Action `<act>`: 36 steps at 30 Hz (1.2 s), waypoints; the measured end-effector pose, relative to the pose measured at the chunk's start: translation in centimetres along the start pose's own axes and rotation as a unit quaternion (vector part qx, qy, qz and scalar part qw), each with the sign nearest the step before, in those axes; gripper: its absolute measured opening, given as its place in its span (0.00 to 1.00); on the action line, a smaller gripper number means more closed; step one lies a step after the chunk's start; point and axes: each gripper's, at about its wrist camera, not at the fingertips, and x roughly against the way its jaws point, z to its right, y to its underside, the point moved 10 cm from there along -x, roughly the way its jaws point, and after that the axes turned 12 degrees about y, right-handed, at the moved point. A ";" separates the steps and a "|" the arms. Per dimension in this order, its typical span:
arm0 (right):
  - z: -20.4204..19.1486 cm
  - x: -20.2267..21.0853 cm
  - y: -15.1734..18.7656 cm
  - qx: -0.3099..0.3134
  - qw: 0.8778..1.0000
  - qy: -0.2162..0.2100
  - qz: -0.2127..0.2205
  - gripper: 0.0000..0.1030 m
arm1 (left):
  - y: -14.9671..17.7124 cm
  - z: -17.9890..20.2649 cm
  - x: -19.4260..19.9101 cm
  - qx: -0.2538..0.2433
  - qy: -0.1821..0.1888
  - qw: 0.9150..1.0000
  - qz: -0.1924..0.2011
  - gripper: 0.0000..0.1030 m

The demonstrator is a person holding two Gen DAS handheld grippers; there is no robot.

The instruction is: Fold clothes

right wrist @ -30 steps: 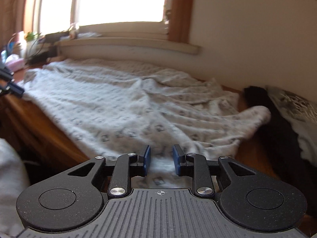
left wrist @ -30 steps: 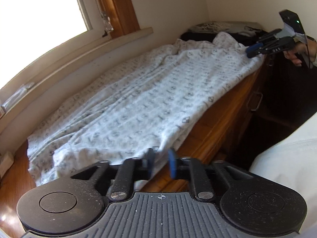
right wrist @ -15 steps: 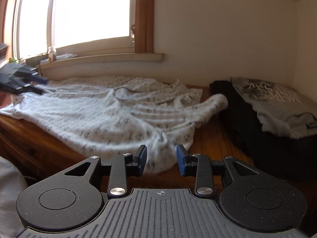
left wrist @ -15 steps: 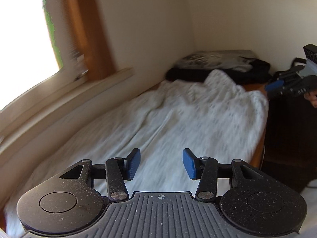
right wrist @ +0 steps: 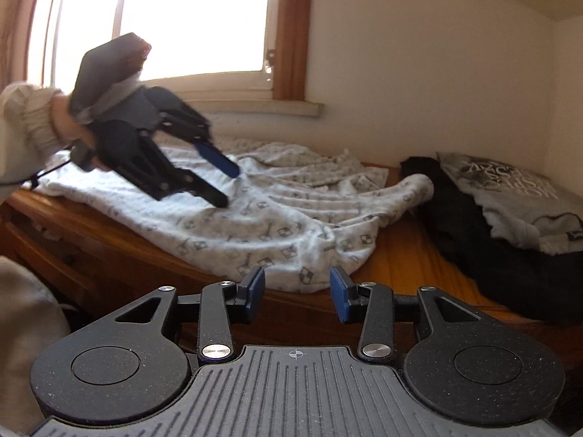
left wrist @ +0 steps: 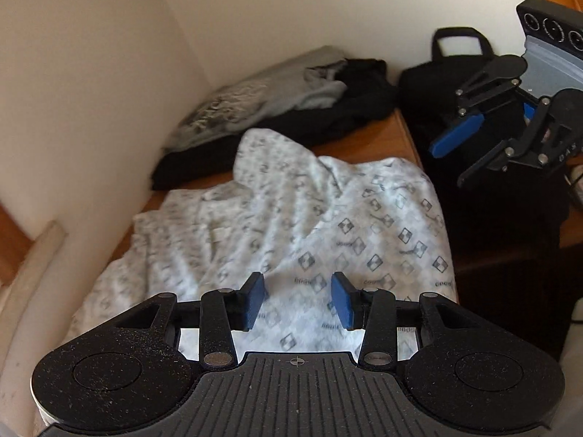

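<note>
So the white patterned garment [left wrist: 291, 225] is lying spread out and rumpled across the wooden tabletop [right wrist: 404, 255], one edge hanging a little over the front side, with a lumpy fold bunched up toward the far end. Left claw [left wrist: 298, 300] hangs just above the near part of the cloth, its blue pads partway apart and closing a bit, nothing pinched between them, fabric only showing underneath. Right claw [right wrist: 297, 296] sits off the front edge of the tabletop, low, pointing at the garment's corner that droops over the wood; its pads are also about halfway apart and opening, nothing in them either. From the right wrist view you can see the left claw off to the left over the cloth, held by a hand [right wrist: 67, 123] in a light sleeve [right wrist: 25, 123], pretty blurred. Past the garment there's a pile of clothes, a grey printed shirt [right wrist: 517, 196] on top of black stuff [right wrist: 459, 225], pushed against the wall. Window [right wrist: 189, 18] behind is blown out bright.
</note>
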 end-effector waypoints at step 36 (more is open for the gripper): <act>-2.3 -2.1 -1.9 0.179 0.983 0.027 0.035 0.04 | 1.6 -6.2 0.8 0.161 0.015 0.983 0.085 0.42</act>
